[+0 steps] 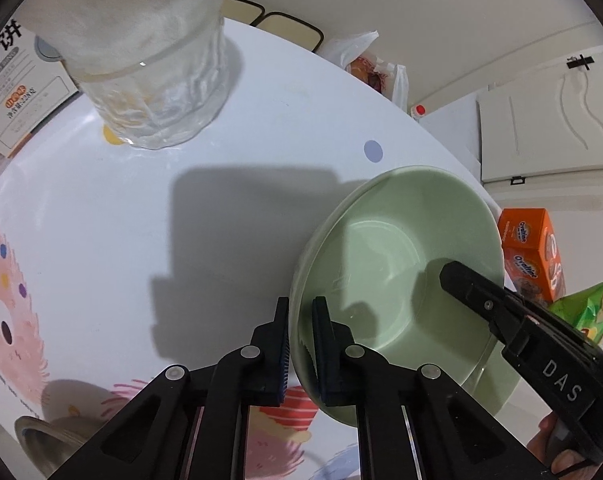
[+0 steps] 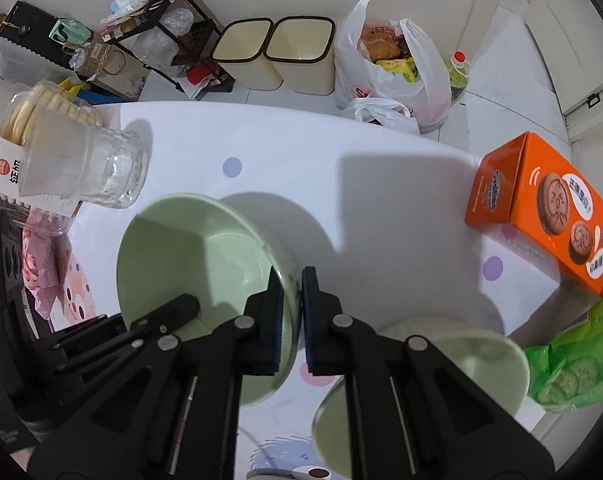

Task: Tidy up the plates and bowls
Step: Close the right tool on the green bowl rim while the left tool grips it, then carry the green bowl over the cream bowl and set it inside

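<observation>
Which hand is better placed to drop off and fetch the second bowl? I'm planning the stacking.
Right, probably. Both grippers clamp the green bowl: left gripper on one rim, right gripper on the opposite. The second pale bowl lies just beside the right gripper.

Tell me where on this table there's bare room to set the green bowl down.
Freest patch: the white tabletop between the glass jar and the green bowl that both grippers clamp. Also bare: the stretch between bowl and orange box. Crowded: near the second bowl, the green snack bag and the packets behind the jar.
</observation>
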`<move>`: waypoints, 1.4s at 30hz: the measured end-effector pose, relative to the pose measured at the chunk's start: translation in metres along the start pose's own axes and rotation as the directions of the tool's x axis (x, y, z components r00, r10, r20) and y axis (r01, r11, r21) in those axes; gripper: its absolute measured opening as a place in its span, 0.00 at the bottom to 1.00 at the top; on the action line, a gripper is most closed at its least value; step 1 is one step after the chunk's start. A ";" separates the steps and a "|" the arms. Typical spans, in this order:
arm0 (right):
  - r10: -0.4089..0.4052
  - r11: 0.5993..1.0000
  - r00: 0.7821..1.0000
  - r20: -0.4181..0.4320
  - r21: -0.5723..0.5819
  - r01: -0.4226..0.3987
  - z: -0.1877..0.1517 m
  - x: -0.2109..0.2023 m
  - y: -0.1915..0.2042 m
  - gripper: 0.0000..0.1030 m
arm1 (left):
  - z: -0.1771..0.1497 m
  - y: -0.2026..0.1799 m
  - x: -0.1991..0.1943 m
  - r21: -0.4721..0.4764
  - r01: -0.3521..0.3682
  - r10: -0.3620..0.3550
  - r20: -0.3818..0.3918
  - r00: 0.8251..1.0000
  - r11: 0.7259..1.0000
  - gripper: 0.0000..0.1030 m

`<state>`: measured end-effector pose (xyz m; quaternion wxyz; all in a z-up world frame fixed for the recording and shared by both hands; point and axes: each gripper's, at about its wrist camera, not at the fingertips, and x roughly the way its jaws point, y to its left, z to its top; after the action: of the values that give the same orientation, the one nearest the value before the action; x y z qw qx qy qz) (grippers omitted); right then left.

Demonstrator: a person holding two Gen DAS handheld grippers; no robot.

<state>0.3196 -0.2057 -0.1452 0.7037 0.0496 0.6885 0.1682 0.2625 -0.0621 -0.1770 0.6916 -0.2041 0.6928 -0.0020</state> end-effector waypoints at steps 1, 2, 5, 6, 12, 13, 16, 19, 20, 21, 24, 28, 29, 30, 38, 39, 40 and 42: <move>0.001 1.000 1.000 0.006 0.004 -0.001 -0.002 -0.002 0.002 0.10 | -0.001 0.001 -0.003 0.006 -0.001 0.001 0.001 1.000 1.000 0.09; 0.001 1.000 1.000 0.008 0.006 -0.001 -0.003 -0.004 0.003 0.10 | -0.002 0.001 -0.007 0.013 -0.002 0.002 0.002 1.000 1.000 0.09; -0.001 1.000 1.000 0.023 0.005 0.001 -0.011 -0.012 0.011 0.09 | -0.007 0.002 -0.018 0.031 0.004 -0.005 0.012 1.000 1.000 0.08; 0.000 1.000 0.999 0.032 0.008 0.000 -0.014 -0.016 0.013 0.09 | -0.010 0.002 -0.025 0.040 0.008 -0.009 0.014 1.000 0.999 0.08; -0.021 0.998 0.994 0.105 0.056 0.015 -0.046 -0.055 0.030 0.09 | -0.034 -0.004 -0.063 0.121 0.018 -0.022 0.029 0.999 0.993 0.08; -0.021 0.998 0.993 0.117 0.059 0.014 -0.051 -0.062 0.031 0.09 | -0.041 -0.007 -0.070 0.145 0.020 -0.025 0.033 0.999 0.989 0.08; -0.014 0.997 0.987 0.162 0.075 0.002 -0.074 -0.086 0.033 0.09 | -0.061 -0.012 -0.090 0.199 0.026 -0.037 0.050 0.998 0.980 0.08; -0.027 0.996 0.980 0.198 0.090 0.009 -0.104 -0.107 0.033 0.09 | -0.087 -0.020 -0.103 0.267 0.035 -0.048 0.040 0.998 0.963 0.08; -0.037 0.995 0.977 0.208 0.098 0.017 -0.114 -0.113 0.033 0.09 | -0.093 -0.023 -0.102 0.281 0.040 -0.051 0.033 0.998 0.959 0.08; -0.048 0.993 0.975 0.217 0.113 0.023 -0.128 -0.119 0.031 0.09 | -0.104 -0.025 -0.103 0.297 0.046 -0.056 0.023 0.998 0.954 0.08; -0.061 0.987 0.972 0.228 0.158 0.025 -0.162 -0.129 0.025 0.09 | -0.135 -0.031 -0.101 0.343 0.053 -0.055 -0.004 0.998 0.938 0.08; -0.077 0.974 0.973 0.216 0.225 0.027 -0.211 -0.128 0.011 0.09 | -0.175 -0.039 -0.090 0.392 0.043 -0.030 -0.040 0.999 0.919 0.08; -0.081 0.970 0.975 0.209 0.243 0.028 -0.223 -0.126 0.007 0.09 | -0.184 -0.040 -0.086 0.403 0.040 -0.023 -0.049 0.999 0.914 0.08; -0.083 0.967 0.975 0.204 0.254 0.029 -0.230 -0.125 0.004 0.09 | -0.185 -0.042 -0.076 0.412 0.039 -0.016 -0.058 0.998 0.910 0.08; -0.088 0.943 0.985 0.145 0.331 0.035 -0.283 -0.094 -0.012 0.09 | -0.234 -0.036 -0.045 0.461 -0.013 0.061 -0.089 0.994 0.887 0.08; -0.090 0.942 0.985 0.144 0.333 0.038 -0.286 -0.091 -0.013 0.09 | -0.236 -0.035 -0.043 0.460 -0.016 0.065 -0.090 0.994 0.888 0.08; -0.091 0.941 0.986 0.141 0.336 0.038 -0.289 -0.088 -0.013 0.09 | -0.235 -0.034 -0.039 0.460 -0.021 0.069 -0.089 0.994 0.888 0.08; -0.082 0.938 0.987 0.137 0.345 0.030 -0.294 -0.083 -0.014 0.09 | -0.237 -0.032 -0.035 0.457 -0.029 0.078 -0.088 0.993 0.889 0.08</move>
<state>0.0327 -0.2914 -0.0840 0.7385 0.1635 0.6538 0.0219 0.0427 -0.1475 -0.1237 0.6828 -0.0170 0.7137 -0.1555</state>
